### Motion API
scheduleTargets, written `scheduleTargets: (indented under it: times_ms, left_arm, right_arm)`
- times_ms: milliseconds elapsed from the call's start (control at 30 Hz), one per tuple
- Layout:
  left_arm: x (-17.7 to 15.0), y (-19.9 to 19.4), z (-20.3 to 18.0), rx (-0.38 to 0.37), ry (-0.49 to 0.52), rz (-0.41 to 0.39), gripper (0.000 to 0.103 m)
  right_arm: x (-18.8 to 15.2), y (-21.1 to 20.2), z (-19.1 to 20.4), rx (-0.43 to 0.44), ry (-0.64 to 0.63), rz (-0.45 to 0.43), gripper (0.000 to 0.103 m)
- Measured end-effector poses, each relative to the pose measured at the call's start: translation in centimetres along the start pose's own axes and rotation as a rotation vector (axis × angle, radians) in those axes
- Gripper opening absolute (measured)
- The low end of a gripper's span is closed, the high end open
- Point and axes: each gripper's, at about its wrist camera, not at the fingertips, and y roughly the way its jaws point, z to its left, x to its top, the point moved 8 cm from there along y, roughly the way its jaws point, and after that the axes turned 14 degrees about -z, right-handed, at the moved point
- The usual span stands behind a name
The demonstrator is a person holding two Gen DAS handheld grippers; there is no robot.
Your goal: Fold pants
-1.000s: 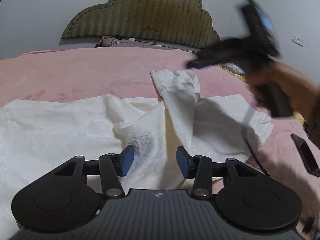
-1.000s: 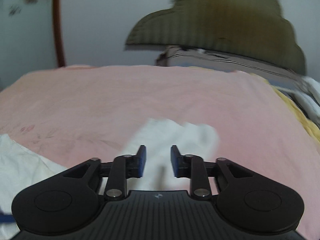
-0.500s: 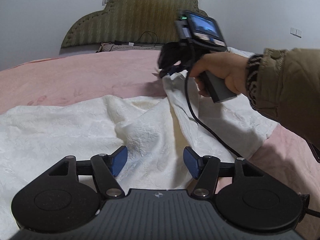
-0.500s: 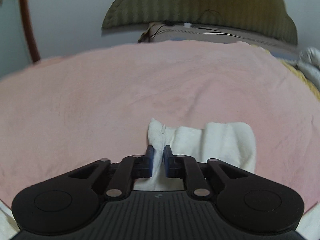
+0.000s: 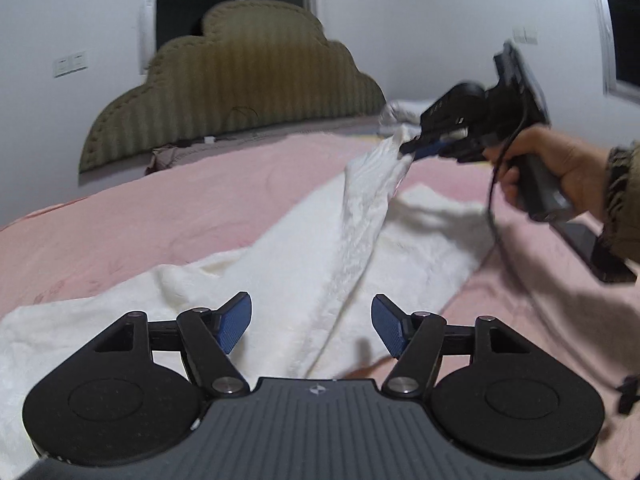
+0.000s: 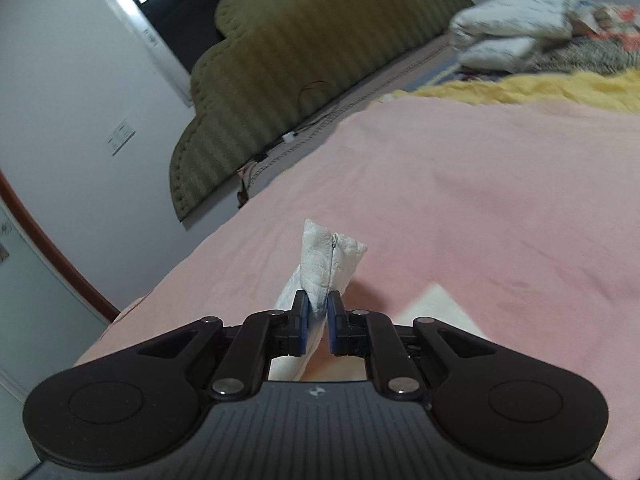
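Observation:
White pants lie spread across the pink bed cover. My left gripper hovers low over the near part of the cloth, its jaws opening, with the fabric under them and no pad pressing on it. One pant leg is stretched up and to the right, its end pinched by my right gripper, held by a hand at the right. In the right wrist view the right gripper is shut on that leg end, which sticks up above the pads with a seam showing.
The pink bed cover fills the scene, with an olive padded headboard behind. A dark phone lies on the bed at the right under the sleeve. Folded bedding and a yellow blanket sit near the head.
The right gripper closed on the end of the pant leg, then pulled it up and to the right, rolling as it went. The left gripper's jaws widened and it shifted sideways.

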Motion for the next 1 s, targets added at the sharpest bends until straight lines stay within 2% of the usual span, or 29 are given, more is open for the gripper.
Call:
scheduleTargets:
  times_ms: [67,133,200,333,467,500,533,600,667,767,833,867,933,1000]
  left_arm:
    - [-0.9,1.3,-1.4,-0.002,0.092,0.048,0.067]
    - [-1.6,2.5,-2.2,0.008,0.163,0.075,0.061]
    - [-1.9,3.3,-2.5,0.019,0.18,0.092,0.057]
    - [-2.1,4.3,-2.6,0.031,0.191,0.115,0.056]
    - [-2.1,4.8,-3.1,0.051,0.24,0.122,0.055]
    - [-2.0,4.8,-3.4,0.053,0.251,0.122,0.049]
    - [-1.9,4.9,-3.5,0.055,0.259,0.121,0.032]
    - [-1.9,4.9,-3.5,0.058,0.249,0.127,0.01]
    - [-1.6,4.3,-3.1,0.071,0.236,0.106,0.003]
    - [-0.3,3.7,-2.2,0.077,0.172,0.085,0.003]
    - [1.2,3.8,-0.5,0.125,0.117,0.068,0.003]
    - [2.3,4.1,1.0,0.178,0.095,0.048,0.003]
    - [5.5,3.6,5.0,0.335,0.031,-0.031,0.004]
    - [8.8,1.9,8.0,0.462,-0.044,-0.14,0.006]
  right_arm:
    - [-0.8,-0.1,-1.7,-0.014,0.045,0.017,0.01]
    - [-1.6,0.0,-3.1,-0.019,0.099,0.043,0.01]
    - [-2.4,0.4,-3.9,-0.031,0.143,0.061,0.011]
    - [-3.3,1.2,-5.2,-0.034,0.227,0.103,0.013]
    - [-3.3,2.5,-5.0,0.021,0.236,0.112,0.014]
    - [-3.3,2.6,-5.0,0.027,0.237,0.107,0.014]
    - [-3.1,2.6,-4.9,0.036,0.238,0.103,0.014]
    - [-2.5,1.7,-4.4,0.064,0.206,0.071,0.011]
    - [-1.7,0.9,-3.7,0.108,0.202,0.05,0.009]
    - [-0.2,2.0,-1.8,0.15,0.21,0.066,0.009]
    - [1.3,3.5,0.6,0.186,0.2,0.09,0.009]
    - [2.2,3.8,2.1,0.211,0.182,0.083,0.009]
    - [4.6,2.8,6.3,0.337,0.143,0.017,0.009]
    - [6.8,-0.1,10.1,0.485,0.089,-0.097,0.009]
